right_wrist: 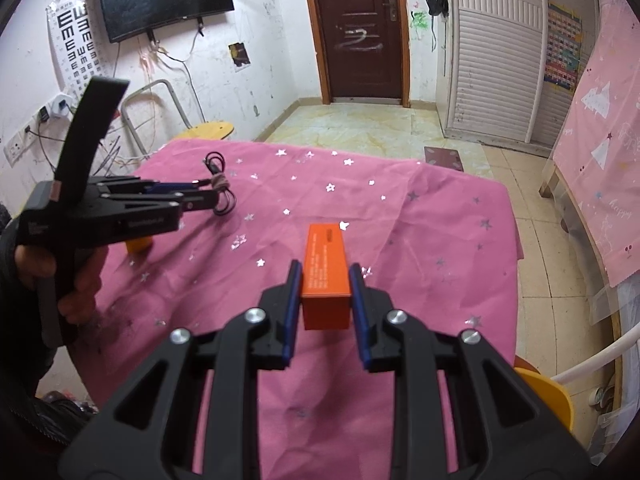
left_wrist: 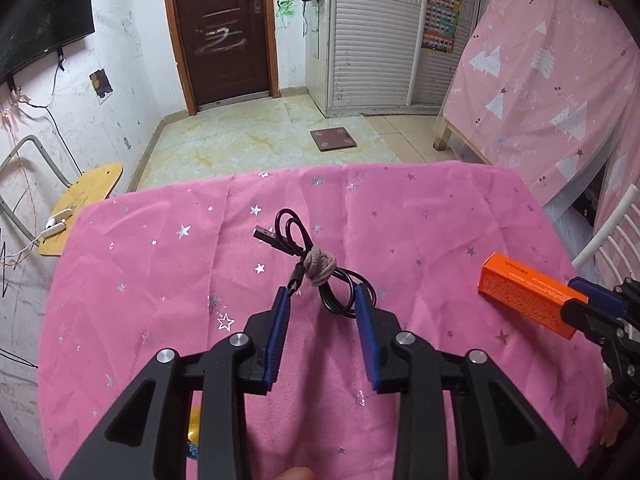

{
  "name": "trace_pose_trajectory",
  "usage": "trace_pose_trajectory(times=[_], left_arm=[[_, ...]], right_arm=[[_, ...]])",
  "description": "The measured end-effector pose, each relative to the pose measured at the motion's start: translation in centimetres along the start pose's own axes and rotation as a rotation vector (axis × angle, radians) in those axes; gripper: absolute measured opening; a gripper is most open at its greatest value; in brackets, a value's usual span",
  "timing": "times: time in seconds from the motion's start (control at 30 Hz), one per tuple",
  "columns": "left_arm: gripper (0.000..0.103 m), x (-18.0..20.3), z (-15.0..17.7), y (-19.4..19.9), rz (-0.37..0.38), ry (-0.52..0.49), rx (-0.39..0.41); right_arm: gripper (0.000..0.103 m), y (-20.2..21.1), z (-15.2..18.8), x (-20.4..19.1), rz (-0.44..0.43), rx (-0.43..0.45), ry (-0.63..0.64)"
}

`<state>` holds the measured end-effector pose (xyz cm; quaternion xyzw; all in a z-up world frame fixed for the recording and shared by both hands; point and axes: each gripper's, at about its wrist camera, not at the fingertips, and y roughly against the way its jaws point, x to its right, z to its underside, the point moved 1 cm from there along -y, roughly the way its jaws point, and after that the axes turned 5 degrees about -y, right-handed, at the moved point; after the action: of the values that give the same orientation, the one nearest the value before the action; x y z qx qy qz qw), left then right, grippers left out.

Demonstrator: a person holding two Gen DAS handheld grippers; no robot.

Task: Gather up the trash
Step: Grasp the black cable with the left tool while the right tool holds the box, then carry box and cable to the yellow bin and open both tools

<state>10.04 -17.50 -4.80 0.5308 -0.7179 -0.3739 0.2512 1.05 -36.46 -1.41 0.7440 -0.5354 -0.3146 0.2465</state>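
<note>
Right wrist | one orange box (right_wrist: pixel 326 276) | one cable bundle (right_wrist: pixel 219 188) | two hand-held grippers

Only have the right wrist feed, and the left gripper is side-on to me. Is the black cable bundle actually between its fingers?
Observer: Yes. In the left wrist view, the black USB cable bundle lies between the left gripper pads. Whether the pads press on it, I cannot tell.
Operator: What holds the bundle together?
Observer: A beige knotted hair band is wrapped around its middle.
Operator: Which plug is nearest the gripper?
Observer: The small plug sits at the tip of the pad on the picture's left. The larger USB plug points away across the pink starred cloth.
</note>
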Motion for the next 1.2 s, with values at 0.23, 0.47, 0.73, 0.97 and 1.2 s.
trace_pose_trajectory(times=[0.23, 0.47, 0.73, 0.97, 1.2], left_arm=[[0.026, 0.8, -0.5, 1.4, -0.002, -0.005, 0.029], [0.026, 1.2, -1.1, 2.9, 0.000, -0.014, 0.069], [0.026, 2.6, -2.0, 5.0, 0.004, -0.028, 0.116], [0.026, 4.3, -2.6, 5.9, 0.011, -0.048, 0.136], [0.026, 6.4, -2.9, 6.5, 0.025, -0.076, 0.148]], right_arm=[[0.022, 0.7, 0.0, -0.1, 0.002, 0.020, 0.002], [0.022, 1.8, -0.5, 0.6, 0.015, 0.053, -0.016], [0.022, 3.3, -0.8, 1.7, 0.041, 0.094, -0.035], [0.022, 4.8, -0.6, 3.3, 0.069, 0.130, -0.064], [0.022, 6.4, -0.1, 5.0, 0.096, 0.164, -0.103]])
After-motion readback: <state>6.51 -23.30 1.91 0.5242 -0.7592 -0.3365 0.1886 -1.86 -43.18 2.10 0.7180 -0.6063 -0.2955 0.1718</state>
